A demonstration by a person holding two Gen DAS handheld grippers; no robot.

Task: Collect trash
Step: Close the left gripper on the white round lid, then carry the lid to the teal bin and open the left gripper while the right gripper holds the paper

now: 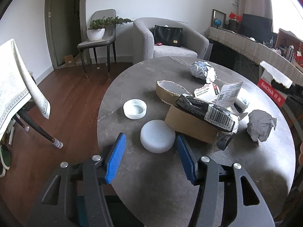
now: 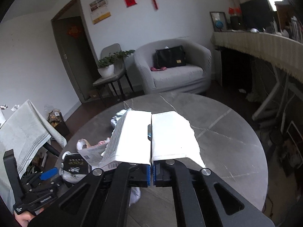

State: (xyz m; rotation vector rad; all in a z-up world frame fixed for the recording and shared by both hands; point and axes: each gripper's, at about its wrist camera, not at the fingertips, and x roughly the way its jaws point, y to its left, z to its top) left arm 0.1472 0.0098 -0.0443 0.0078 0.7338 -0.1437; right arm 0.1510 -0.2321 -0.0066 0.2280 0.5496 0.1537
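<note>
The left gripper (image 1: pixel 150 152) is hovering over the near edge of the round grey table (image 1: pixel 189 179) with its blue pads (image 1: pixel 115 160) standing partly apart and gripping nothing. A white foam disc (image 1: pixel 157 136) is lying flat on the table just ahead of the fingertips, in line with the gap between them, and the pads are not touching it. Beyond the disc and to the left of the fingers, a white screw cap (image 1: pixel 135 108) is resting open side up. Ahead and to the right, a flat brown cardboard piece (image 1: pixel 189 126) is lying under a black wrapper with a barcode (image 1: pixel 208 111); a torn cardboard sleeve (image 1: pixel 170 91) and printed cards (image 1: pixel 217 92) are sitting farther out. A crumpled grey paper ball (image 1: pixel 261 125) is lying well to the right, and a crumpled foil wad (image 1: pixel 203 70) is sitting near the far edge. A red and white box (image 1: pixel 272 89) is standing off the right side of the table. The right gripper (image 2: pixel 151 132) is holding its jaws pressed together on a folded white paper carton (image 2: pixel 136 140), which is draping over both fingers and hiding the fingertips. Below and to the left of this gripper, the black wrapper (image 2: pixel 75 165) and printed paper (image 2: pixel 92 155) are showing on the table (image 2: pixel 227 132). A grey armchair (image 2: pixel 176 71) is standing beyond the table.
</note>
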